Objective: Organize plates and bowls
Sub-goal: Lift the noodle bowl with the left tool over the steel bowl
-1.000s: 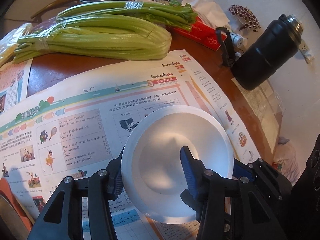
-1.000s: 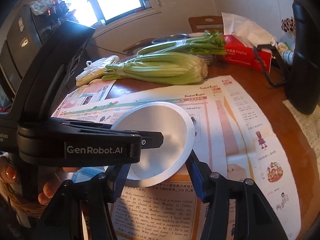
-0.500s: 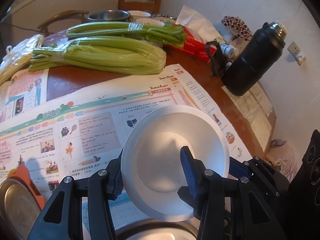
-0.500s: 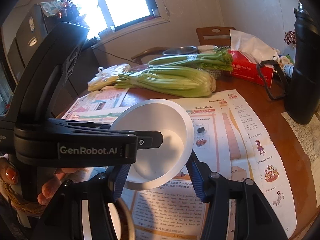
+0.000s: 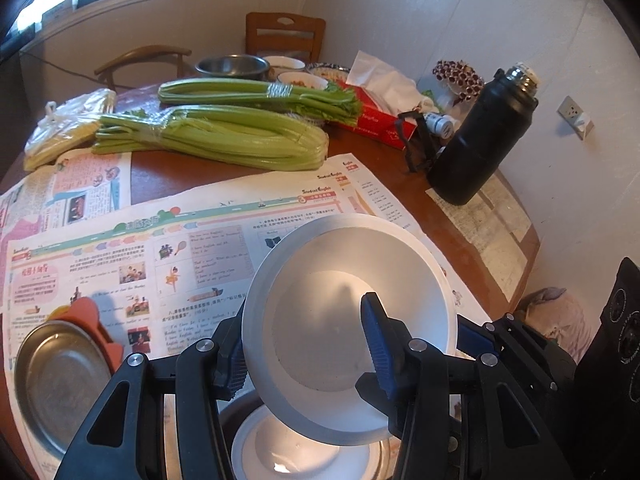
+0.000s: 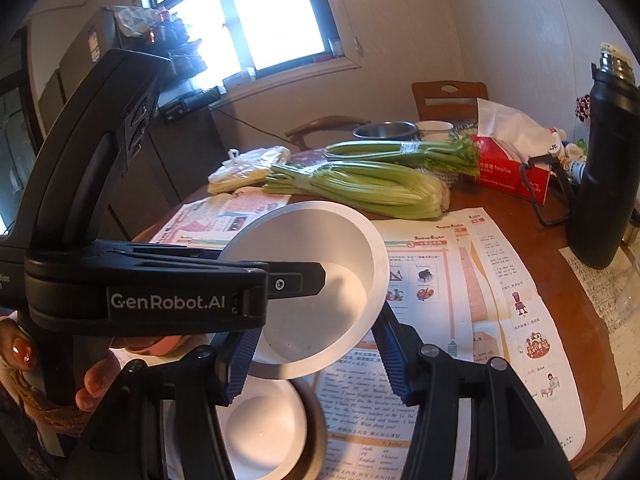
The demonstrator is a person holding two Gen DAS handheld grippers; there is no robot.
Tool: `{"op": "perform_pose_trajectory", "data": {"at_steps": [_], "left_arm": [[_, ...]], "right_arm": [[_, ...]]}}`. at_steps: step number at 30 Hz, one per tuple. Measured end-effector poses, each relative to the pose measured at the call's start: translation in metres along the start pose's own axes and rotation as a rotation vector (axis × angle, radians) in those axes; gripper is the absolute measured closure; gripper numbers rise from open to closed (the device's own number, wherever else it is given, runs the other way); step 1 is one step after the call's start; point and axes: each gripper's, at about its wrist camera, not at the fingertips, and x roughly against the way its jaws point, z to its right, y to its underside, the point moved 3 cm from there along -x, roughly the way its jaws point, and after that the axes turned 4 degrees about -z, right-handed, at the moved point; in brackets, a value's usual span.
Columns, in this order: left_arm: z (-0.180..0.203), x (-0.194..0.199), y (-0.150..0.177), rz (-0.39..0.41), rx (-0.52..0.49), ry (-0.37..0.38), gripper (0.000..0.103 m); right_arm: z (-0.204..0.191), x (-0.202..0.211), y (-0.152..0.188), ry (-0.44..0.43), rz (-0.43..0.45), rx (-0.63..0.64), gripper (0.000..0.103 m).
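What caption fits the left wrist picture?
Left gripper lifting a tilted white bowl above another white bowl, celery behind.

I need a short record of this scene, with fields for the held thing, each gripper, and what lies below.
held: white bowl, tilted, above the table
left gripper: shut on its rim, one finger inside
right gripper: shut across its body
below: second white bowl, inside a metal dish
nearby: metal plate, on the table
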Motion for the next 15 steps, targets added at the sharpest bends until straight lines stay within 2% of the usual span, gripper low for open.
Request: {"op": "perform_pose_trajectory", "data": {"at_steps": [15], "left_arm": [[0.003, 0.044, 0.038, 0.079, 0.029, -0.045, 0.049]], "right_arm": [[-0.032, 0.033, 0.016, -0.043, 0.017, 0.058, 0.047]]}}
